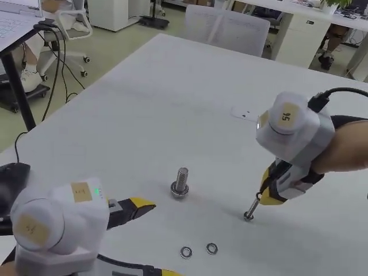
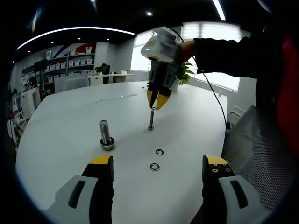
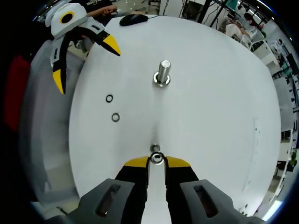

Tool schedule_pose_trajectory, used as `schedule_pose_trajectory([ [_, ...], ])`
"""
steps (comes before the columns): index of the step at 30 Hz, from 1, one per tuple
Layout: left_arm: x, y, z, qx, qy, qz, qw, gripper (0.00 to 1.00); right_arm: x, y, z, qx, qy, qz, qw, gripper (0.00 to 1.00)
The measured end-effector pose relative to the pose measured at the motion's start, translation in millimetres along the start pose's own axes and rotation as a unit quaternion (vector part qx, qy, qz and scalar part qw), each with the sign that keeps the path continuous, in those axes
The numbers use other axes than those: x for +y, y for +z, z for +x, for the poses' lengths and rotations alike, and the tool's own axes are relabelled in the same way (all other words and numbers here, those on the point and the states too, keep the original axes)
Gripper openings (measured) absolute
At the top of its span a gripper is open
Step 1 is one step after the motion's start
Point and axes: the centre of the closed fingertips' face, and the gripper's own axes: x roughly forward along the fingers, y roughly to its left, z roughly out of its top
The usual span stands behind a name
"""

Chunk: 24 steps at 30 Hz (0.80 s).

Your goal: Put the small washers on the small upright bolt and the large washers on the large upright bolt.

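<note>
The right tool point(image 1: 260, 198) pinches a washer point(image 3: 156, 158) atop the small bolt point(image 1: 250, 210). The left tool point(image 2: 157, 161) is wide open, empty.

Bare tabletop point(image 1: 172, 103) all round the large bolt point(image 1: 180, 183): come in from any side. Your right gripper point(image 1: 265, 198) caps the small bolt point(image 1: 249, 213), blocking its top. Two washers point(image 1: 186, 252) lie unobstructed ahead of your left gripper point(image 2: 157, 161).

The white desk point(image 1: 172, 98) stretches wide, a small pale label point(image 1: 244, 113) lying far right on it. A grey mesh chair point(image 1: 227, 27) is tucked at the far edge. Far left, black cables point(image 1: 57, 63) dangle beside a white-based office chair point(image 1: 72, 29). A black mouse point(image 3: 133, 19) rests near the desk's left rim.
</note>
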Motion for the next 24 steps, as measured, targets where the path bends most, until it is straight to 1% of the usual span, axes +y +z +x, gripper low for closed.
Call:
schedule_pose_trajectory([
  [8,0.1,-2.6,-0.2,0.003,0.002,-0.004,1.0,0.77,1.7,-1.3,5.7,0.003,0.006,-0.001,1.0,0.14],
  [15,0.9,-3.2,-0.4,0.005,0.003,-0.005,1.0,0.77,0.2,-1.3,11.4,0.003,0.008,-0.001,1.0,0.14],
  [24,2.0,-5.3,-1.1,0.006,0.004,-0.006,1.0,0.77,-0.1,-2.6,24.3,0.004,0.011,0.004,0.9999,0.14],
])
